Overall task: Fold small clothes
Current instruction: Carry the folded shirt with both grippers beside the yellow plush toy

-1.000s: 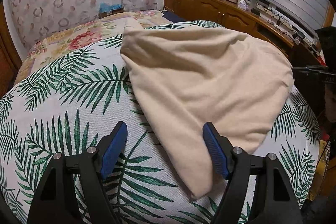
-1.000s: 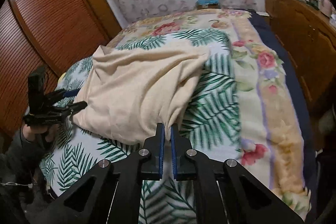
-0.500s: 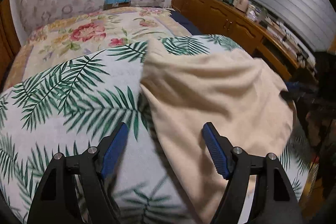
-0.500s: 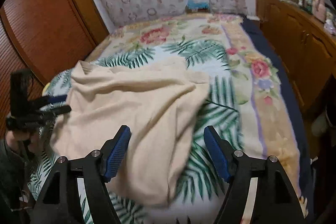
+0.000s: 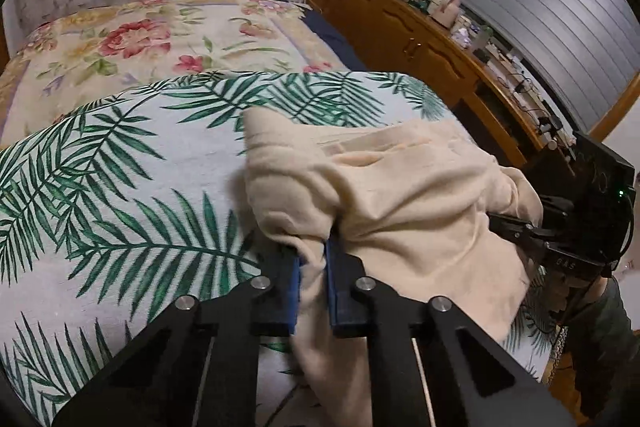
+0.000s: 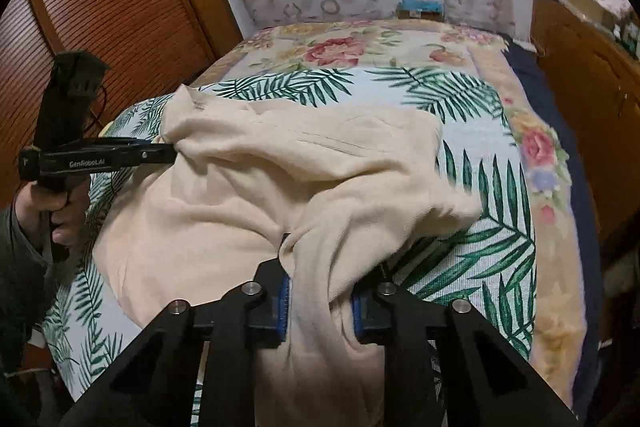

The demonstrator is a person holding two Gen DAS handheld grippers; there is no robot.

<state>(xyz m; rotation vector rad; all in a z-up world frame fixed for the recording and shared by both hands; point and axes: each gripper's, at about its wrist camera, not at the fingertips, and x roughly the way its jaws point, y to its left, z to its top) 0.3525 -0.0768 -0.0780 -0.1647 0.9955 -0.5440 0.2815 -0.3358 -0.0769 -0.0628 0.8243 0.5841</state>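
- The cream garment (image 5: 400, 195) is pinched by the left gripper (image 5: 312, 291) at 6 o'clock in its own view.
- It is gathered likewise between the right gripper (image 6: 320, 307) jaws; a fold across the bed (image 5: 120, 163) seems due next.

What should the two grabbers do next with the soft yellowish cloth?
Probably lift together and carry the near edge toward the far edge. The left gripper and right gripper each pinch a bunched bit of the cream cloth, which lies rumpled on the palm-leaf blanket.

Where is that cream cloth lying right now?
The cream cloth lies bunched on the palm-leaf bedspread, pinched at one edge by the left tool and at the other by the right tool.
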